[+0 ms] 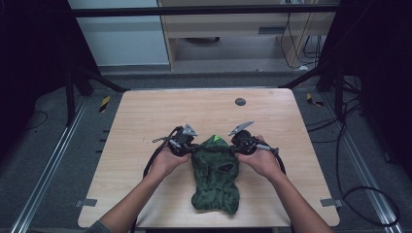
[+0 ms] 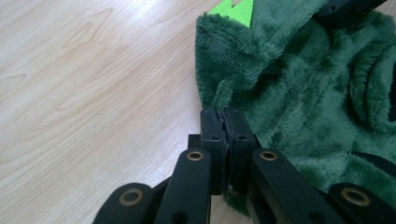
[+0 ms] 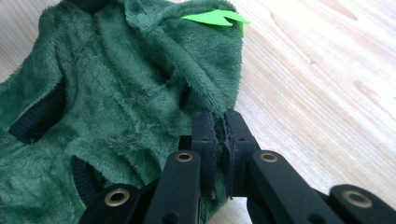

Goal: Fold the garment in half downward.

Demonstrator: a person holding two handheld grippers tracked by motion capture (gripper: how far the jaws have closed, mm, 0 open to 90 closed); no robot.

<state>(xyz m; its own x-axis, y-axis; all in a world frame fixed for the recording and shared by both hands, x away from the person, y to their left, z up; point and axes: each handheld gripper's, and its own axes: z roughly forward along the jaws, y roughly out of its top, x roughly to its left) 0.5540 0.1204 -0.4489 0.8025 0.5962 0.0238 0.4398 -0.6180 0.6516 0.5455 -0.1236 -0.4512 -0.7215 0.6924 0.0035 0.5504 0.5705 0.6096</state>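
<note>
Pinching only thin fleece edges, both grippers' jaws are pressed together on the green garment (image 1: 215, 174), lying at lower centre of the table (image 1: 145, 111); the left gripper (image 2: 223, 122) or right gripper (image 3: 215, 125) may slip if pulled unevenly.

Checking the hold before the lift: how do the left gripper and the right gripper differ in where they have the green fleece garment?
The left gripper pinches the green fleece garment at its left edge; the right gripper pinches its right edge. The left gripper's grey plate lies flatter; the right gripper's plate tilts up. Both are shut on fleece near the bright green tag.
</note>
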